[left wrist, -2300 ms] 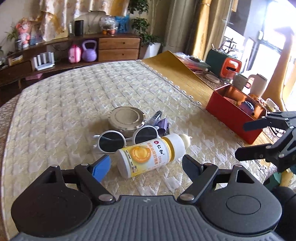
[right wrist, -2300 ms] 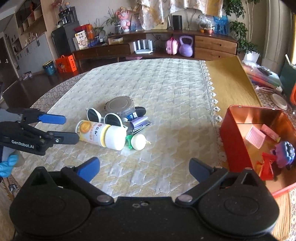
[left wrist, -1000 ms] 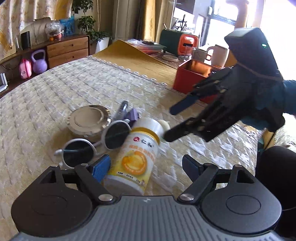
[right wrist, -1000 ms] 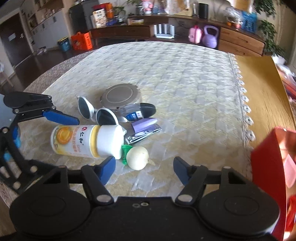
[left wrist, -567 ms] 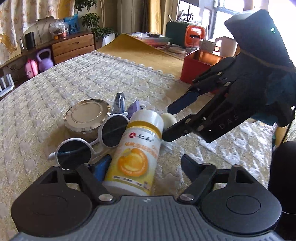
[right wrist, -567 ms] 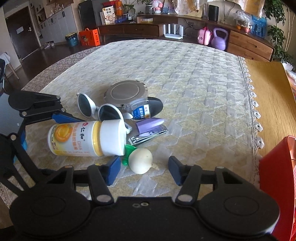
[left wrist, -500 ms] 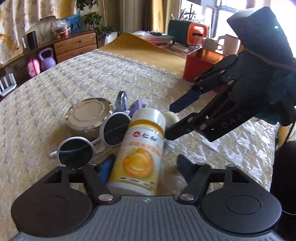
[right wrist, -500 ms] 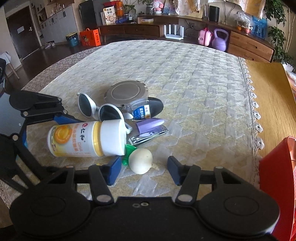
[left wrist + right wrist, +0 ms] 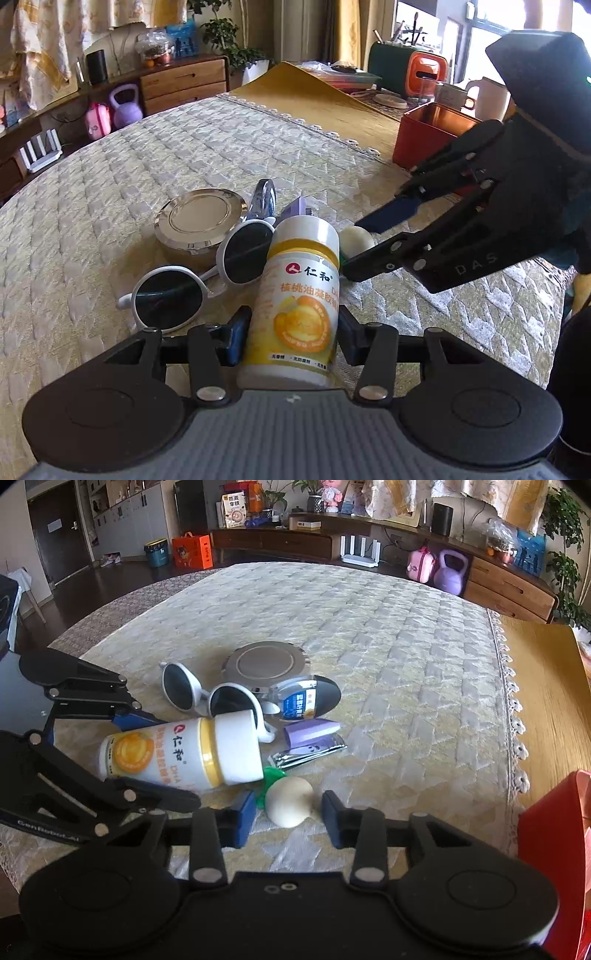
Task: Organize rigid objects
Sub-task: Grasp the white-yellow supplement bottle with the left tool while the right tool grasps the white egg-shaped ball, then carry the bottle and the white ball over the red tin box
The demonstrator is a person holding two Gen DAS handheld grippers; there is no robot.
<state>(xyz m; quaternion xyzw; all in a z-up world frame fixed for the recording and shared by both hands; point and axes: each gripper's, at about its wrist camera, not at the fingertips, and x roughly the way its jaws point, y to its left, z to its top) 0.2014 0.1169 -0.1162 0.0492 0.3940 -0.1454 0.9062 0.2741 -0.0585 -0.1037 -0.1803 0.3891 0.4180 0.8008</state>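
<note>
A white and yellow pill bottle lies on its side on the quilted cloth. My left gripper has its jaws closing, and both pads press the bottle's lower body. The right wrist view shows the left gripper clasping the bottle from the left. A small cream bulb with a green leaf lies just past the bottle's cap. My right gripper straddles it with jaws closing, a slim gap left at each pad. In the left wrist view the right gripper reaches in around the bulb.
White round sunglasses, a round metal tin, a clear-and-black case and purple nail clippers crowd around the bottle. A red open box stands at the right on bare wood. The tablecloth's edge runs along the right.
Both pairs of jaws have narrowed. The left pads came in against the bottle. The right pads drew in around the cream bulb, and both grippers crept closer to the pile.
</note>
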